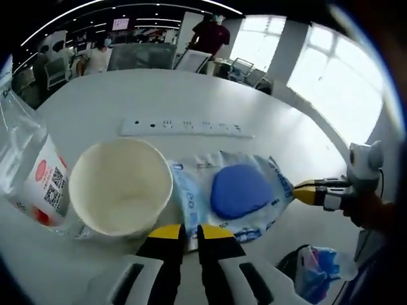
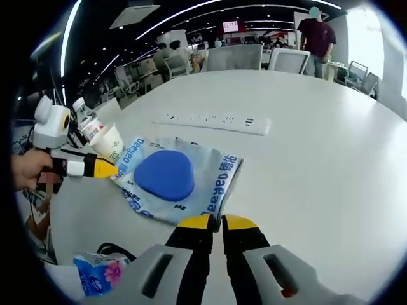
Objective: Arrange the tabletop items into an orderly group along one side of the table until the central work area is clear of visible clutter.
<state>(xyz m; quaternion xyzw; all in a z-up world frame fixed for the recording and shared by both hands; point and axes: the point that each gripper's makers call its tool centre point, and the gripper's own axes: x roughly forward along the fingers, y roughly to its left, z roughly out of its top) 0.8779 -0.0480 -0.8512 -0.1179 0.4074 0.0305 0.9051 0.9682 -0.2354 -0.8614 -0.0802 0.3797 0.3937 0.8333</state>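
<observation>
Packaging of clear plastic with a red-and-white label and a QR code (image 1: 38, 175) lay at the far left of the left gripper view, touching a white paper cup (image 1: 121, 186) that stood upright and open-mouthed on the white round worktop (image 1: 191, 95). Just right of the cup lay a flat blue-and-white printed wet-wipe packet (image 1: 245, 190) with a rounded blue lid (image 1: 240, 190) on top, its left edge touching the cup's base. Beyond both, a long white power strip (image 1: 187, 127) lay across the worktop. The left hand-held gripper (image 1: 191, 232) rose from the bottom with its yellow-tipped jaws narrow, pinching the packet's near edge. At the right, the right hand-held gripper (image 1: 305, 190) reached in, its yellow tip at the packet's far corner. A small blue floral tissue pack (image 1: 318, 267) sat low at the right.

From the right gripper view, the left hand-held gripper (image 2: 105, 168) came in from the left, held by a hand (image 2: 28, 168), touching the packet (image 2: 216, 171) beside the cup (image 2: 108, 143). The blue lid (image 2: 165, 175) sat at the packet's middle, the power strip (image 2: 213, 122) behind. The right hand-held gripper (image 2: 216, 222) was nearly closed on the packet's near edge. The tissue pack (image 2: 98, 273) lay at lower left.
</observation>
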